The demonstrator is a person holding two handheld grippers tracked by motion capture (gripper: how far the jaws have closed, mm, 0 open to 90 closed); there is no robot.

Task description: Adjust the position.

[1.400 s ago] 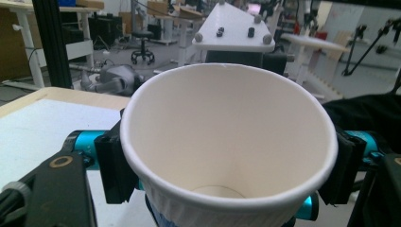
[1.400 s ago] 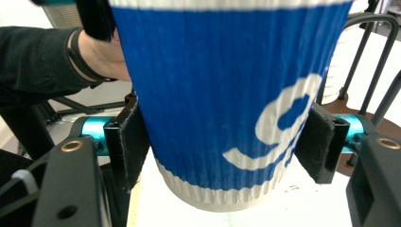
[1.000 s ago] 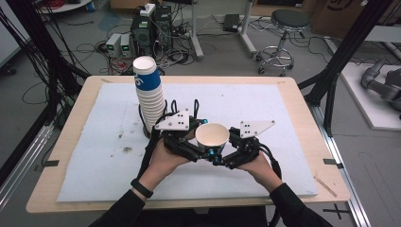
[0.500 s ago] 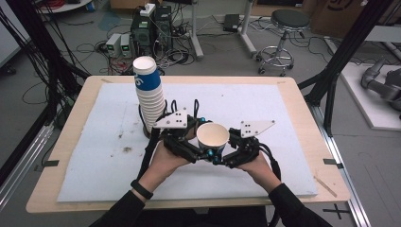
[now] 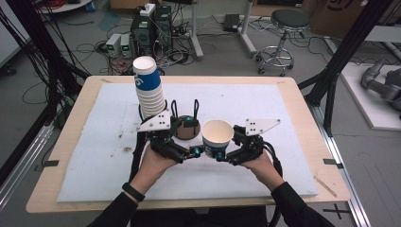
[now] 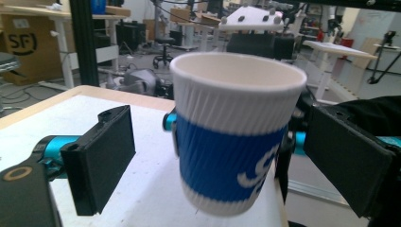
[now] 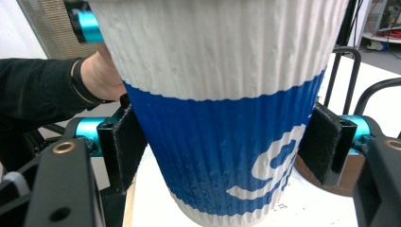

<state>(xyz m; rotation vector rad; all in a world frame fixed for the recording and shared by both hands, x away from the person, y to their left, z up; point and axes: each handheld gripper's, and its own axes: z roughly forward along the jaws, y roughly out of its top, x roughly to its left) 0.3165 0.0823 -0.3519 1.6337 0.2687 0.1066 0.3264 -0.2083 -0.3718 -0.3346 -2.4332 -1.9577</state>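
Left hand-held gripper (image 5: 195, 152) drawn back, cup (image 5: 217, 137) upright, mouth up

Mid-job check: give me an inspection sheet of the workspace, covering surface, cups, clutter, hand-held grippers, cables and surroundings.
Surface: wooden table under a white mat; dark stains on the mat's left part.
Job's things: one paper cup, upright, lifted off the mat; tall cup stack behind the left hand; brown round piece beside the cup, kind unclear.
Clutter: nothing seen beyond the stains.
Grippers: right hand-held gripper pads press the cup's sides; left hand-held gripper jaws have just been opening, the cup between them with a gap at the left pad.
Cables: black loops behind the grippers.
Surroundings: stool, floor electronics, black frame posts.
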